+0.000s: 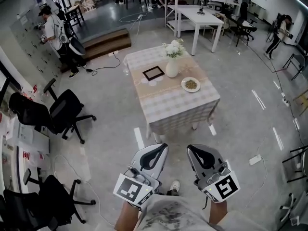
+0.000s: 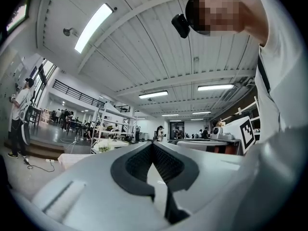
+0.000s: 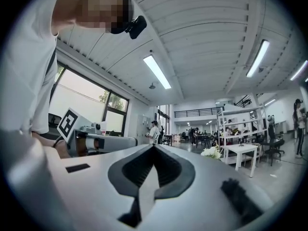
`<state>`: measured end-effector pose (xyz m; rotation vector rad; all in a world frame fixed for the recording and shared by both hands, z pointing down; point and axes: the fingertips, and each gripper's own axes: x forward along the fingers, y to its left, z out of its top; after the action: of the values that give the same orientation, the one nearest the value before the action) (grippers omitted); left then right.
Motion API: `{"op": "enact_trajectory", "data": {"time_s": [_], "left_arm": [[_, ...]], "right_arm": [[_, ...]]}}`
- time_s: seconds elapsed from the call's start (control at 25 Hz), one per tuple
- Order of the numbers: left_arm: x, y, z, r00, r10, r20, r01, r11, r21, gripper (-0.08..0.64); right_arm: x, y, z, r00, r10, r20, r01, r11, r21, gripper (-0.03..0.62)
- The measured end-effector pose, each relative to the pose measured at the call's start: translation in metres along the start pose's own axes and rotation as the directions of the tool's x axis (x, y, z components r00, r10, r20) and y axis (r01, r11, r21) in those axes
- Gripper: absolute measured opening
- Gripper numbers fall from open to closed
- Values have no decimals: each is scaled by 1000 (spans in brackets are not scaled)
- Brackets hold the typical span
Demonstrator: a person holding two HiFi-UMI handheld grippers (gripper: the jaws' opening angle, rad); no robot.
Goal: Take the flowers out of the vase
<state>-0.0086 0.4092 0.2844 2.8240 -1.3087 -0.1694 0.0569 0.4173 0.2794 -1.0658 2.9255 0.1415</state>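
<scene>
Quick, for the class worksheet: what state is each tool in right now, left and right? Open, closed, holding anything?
Left tool: closed, jaws together, holding nothing.
Right tool: closed, jaws together, holding nothing.

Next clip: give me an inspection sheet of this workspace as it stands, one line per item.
Surface: table under a checked cloth, standing ahead of the person.
Job's things: white flowers upright in the white vase, untouched.
Clutter: dark frame and plate of food beside the vase.
Grippers: left gripper and right gripper both shut, empty, well short of the table.
Cables: black cable and power strip on the floor.
Surroundings: office chair, white tables, a person by the left wall.
</scene>
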Motion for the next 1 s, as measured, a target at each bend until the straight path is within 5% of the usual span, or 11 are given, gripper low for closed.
{"op": "enact_trajectory", "data": {"time_s": [0.48,1.0], "left_arm": [[10,-5,-1,999,41,-2,-41,999,23,8],[37,70,-8,1000,1,12,-1,1000,2,8]], "right_arm": [[-2,-18,-1,999,15,33,-16,999,30,16],[72,-40,-22,999,-25,-24,25,1000,10,17]]}}
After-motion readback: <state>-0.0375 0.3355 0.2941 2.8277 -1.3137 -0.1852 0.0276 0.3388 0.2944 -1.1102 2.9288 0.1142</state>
